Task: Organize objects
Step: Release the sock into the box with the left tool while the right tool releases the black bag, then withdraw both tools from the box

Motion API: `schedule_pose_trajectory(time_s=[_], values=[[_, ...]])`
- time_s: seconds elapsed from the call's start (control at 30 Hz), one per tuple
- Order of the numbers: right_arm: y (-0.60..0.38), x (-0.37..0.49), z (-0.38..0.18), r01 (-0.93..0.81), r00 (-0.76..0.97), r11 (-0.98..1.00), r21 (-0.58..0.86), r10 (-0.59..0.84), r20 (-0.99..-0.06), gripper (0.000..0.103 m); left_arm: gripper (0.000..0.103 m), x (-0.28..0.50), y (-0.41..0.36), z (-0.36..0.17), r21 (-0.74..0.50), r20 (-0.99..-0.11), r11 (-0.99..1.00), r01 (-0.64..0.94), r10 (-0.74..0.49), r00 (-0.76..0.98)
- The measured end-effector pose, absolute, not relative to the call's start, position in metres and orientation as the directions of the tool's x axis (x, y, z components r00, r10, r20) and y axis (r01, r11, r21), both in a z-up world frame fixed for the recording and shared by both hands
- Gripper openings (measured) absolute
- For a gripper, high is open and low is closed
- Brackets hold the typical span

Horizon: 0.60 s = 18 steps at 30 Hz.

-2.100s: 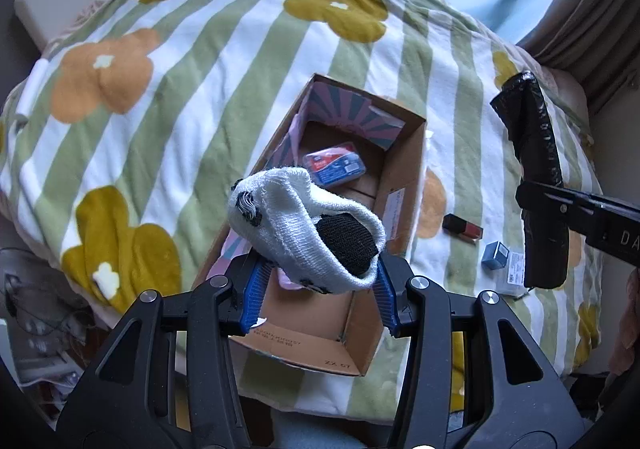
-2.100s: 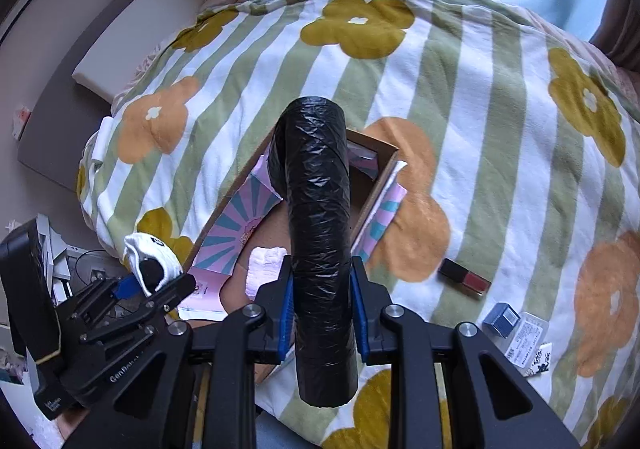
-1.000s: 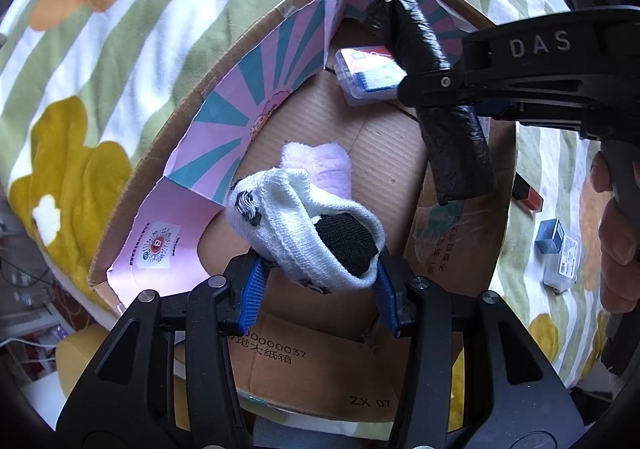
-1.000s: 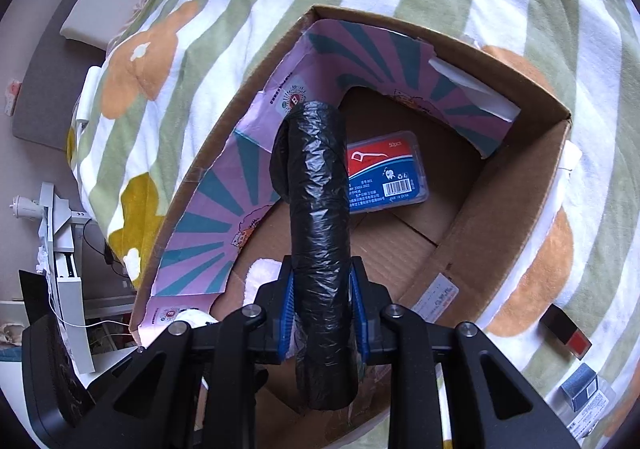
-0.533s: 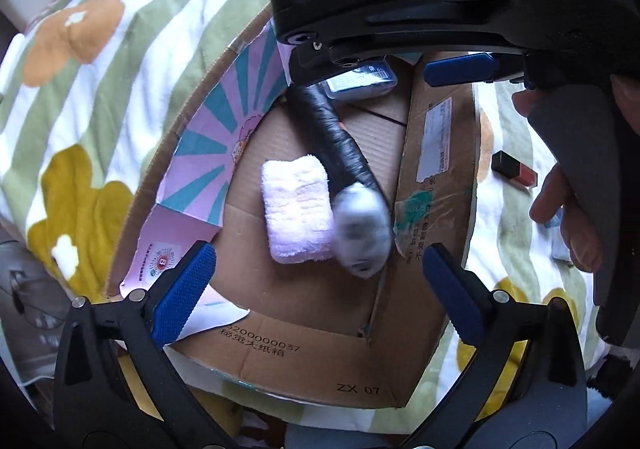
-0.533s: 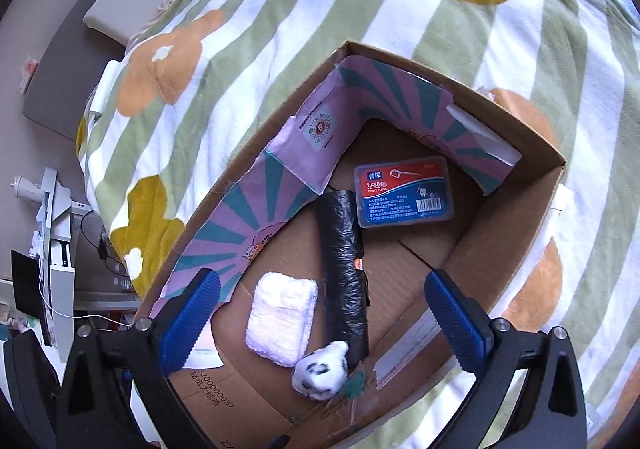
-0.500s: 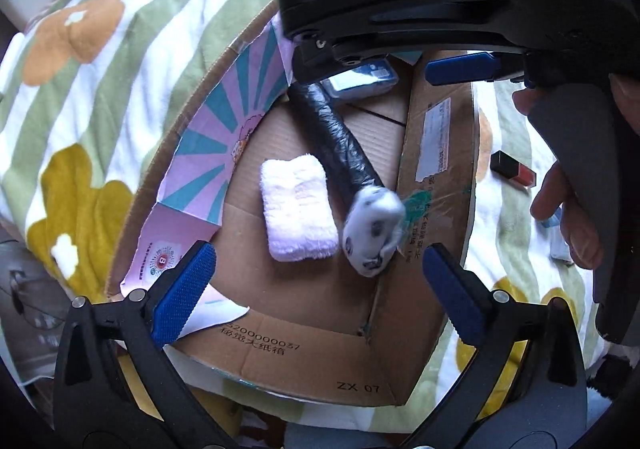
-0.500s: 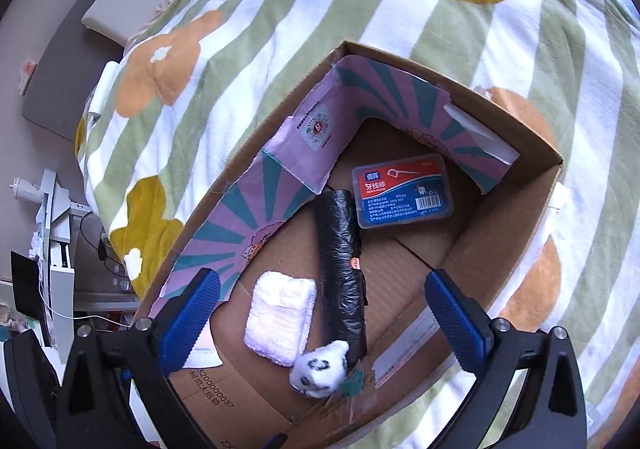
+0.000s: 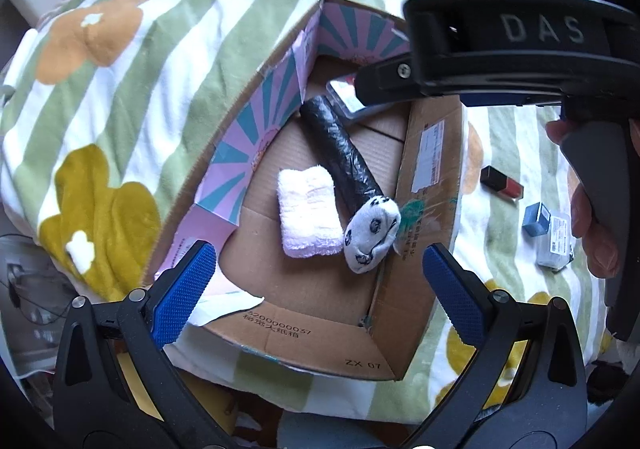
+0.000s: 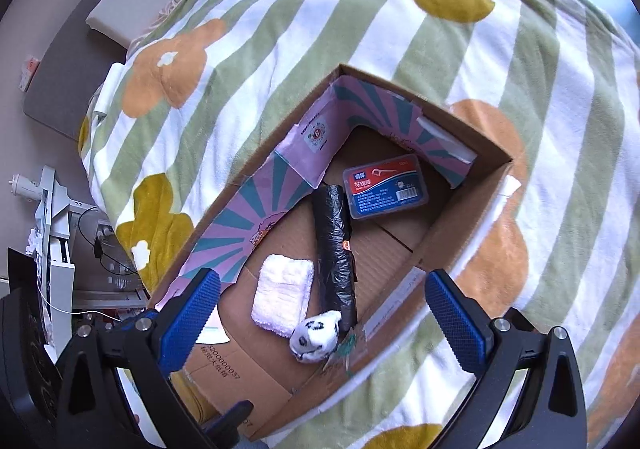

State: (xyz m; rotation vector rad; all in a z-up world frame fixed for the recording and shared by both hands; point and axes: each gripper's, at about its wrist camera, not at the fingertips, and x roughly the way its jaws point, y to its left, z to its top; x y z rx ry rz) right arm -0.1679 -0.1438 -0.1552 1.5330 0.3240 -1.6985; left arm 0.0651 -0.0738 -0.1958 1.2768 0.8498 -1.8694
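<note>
An open cardboard box [image 9: 430, 169] [image 10: 472, 217] lies on a flowered blanket. Inside lie a black bag roll [image 9: 340, 157] [image 10: 334, 249], a white-and-black sock ball [image 9: 372, 233] [image 10: 316, 335] at the roll's near end, a folded white towel [image 9: 308, 213] [image 10: 282, 289] and a blue-and-red floss box [image 10: 384, 185]. My left gripper [image 9: 320, 289] is open and empty above the box's near edge. My right gripper [image 10: 324, 313] is open and empty above the box; its body [image 9: 520, 49] crosses the top right of the left wrist view.
On the blanket right of the box lie a red-and-black lipstick [image 9: 502, 182], a small blue box [image 9: 536, 219] and a clear packet [image 9: 556, 245]. Furniture and cables [image 10: 52, 229] stand off the bed's left edge.
Both grippers opened and dropped their loads: the black roll and the sock ball now lie in the box. Both grippers have since risen a little above it.
</note>
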Motion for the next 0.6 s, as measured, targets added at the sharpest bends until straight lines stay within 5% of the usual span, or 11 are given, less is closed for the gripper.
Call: schedule_pose_trajectory(time_s=[0.6], values=[[-0.029, -0.147, -0.06, 0.567, -0.198, -0.801, 0.191, -0.358, -0.913, 0.102, 0.103, 0.054, -0.064, -0.103, -0.094, -0.912, -0.664, 0.742, -0.242, -0.332]])
